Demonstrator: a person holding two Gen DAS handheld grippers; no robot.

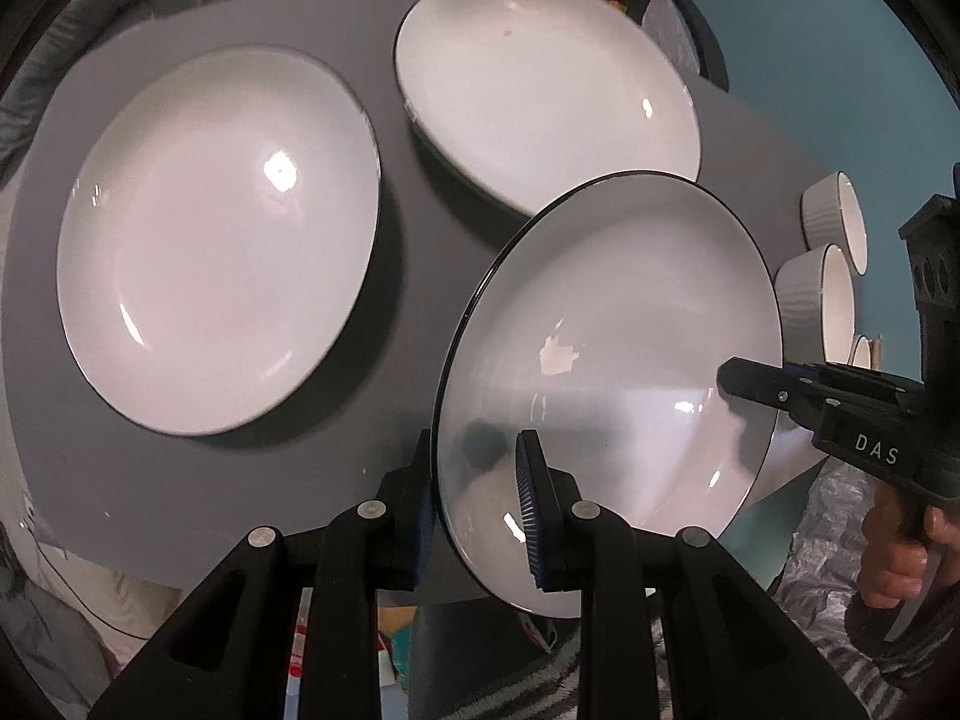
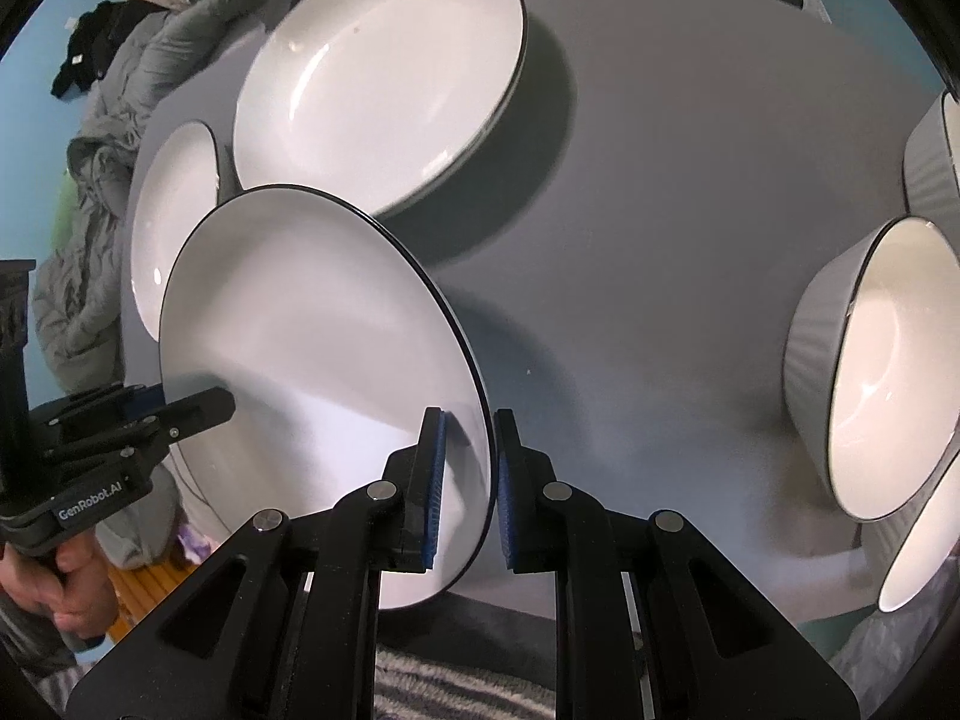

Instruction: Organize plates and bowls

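A white plate with a thin black rim [image 1: 606, 348] hangs tilted above the grey table, held from both sides. My left gripper [image 1: 475, 447] is shut on its near rim, one blue pad on top and one underneath. My right gripper [image 1: 750, 387] grips the opposite rim from the right. In the right wrist view the same plate [image 2: 312, 324] fills the left half; my right gripper [image 2: 469, 420] is shut on its edge, and my left gripper [image 2: 210, 405] clamps the far side. A single large plate [image 1: 222, 240] and a stack of plates [image 1: 540, 90] lie on the table beyond.
The round grey table [image 1: 180, 480] carries ribbed white bowls at its right side [image 1: 834, 222] [image 1: 813, 300], seen close as bowls [image 2: 882, 372] in the right wrist view. A person's hand [image 1: 894, 558] holds the right gripper's handle. Grey clothing [image 2: 102, 180] is heaped past the table.
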